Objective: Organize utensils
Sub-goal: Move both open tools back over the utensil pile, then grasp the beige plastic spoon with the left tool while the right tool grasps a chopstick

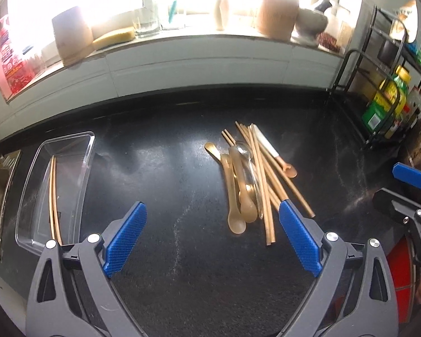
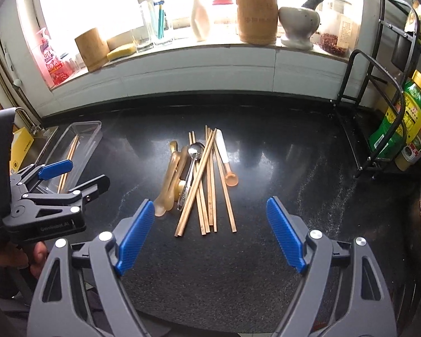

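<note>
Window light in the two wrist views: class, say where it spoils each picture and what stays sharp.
Left wrist view: the window is blown out, the wooden holder on the sill is hazy, and glare streaks the black counter. Right wrist view: the sill is clearer and the utensil pile stays sharp; fisheye bends the sill in both views.

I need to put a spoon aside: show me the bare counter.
Free: dark counter between utensil pile and wire rack; also between pile and clear tray. Crowded: the pile itself and the windowsill.
</note>
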`<action>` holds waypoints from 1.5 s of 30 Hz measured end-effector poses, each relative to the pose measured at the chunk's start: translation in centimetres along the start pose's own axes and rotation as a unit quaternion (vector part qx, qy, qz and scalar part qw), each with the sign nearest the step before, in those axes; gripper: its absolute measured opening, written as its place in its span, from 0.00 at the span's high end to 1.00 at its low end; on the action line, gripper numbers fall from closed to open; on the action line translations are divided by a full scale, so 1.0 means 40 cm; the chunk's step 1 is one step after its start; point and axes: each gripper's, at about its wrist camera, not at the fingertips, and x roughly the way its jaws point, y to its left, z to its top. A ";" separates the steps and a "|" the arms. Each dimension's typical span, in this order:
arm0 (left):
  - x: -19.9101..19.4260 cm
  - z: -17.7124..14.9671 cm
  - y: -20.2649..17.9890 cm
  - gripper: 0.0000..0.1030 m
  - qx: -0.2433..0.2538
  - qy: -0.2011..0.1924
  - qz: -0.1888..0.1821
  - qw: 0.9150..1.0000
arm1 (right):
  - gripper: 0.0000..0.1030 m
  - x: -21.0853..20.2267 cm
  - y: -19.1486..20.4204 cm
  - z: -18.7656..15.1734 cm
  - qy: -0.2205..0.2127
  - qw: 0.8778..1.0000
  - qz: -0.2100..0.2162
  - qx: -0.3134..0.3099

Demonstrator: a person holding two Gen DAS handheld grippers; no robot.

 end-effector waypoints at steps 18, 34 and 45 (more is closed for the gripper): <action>0.312 0.035 0.017 0.10 0.030 0.050 0.000 0.998 | 0.29 0.299 -0.070 -0.002 0.082 0.996 -0.012 -0.025; 0.439 0.011 0.025 0.16 0.034 0.079 -0.024 0.996 | 0.33 0.457 -0.098 0.013 0.144 0.989 -0.004 -0.026; 0.426 -0.004 -0.023 0.54 0.070 0.037 -0.024 0.997 | 0.44 0.490 -0.047 -0.007 0.135 0.988 -0.015 -0.078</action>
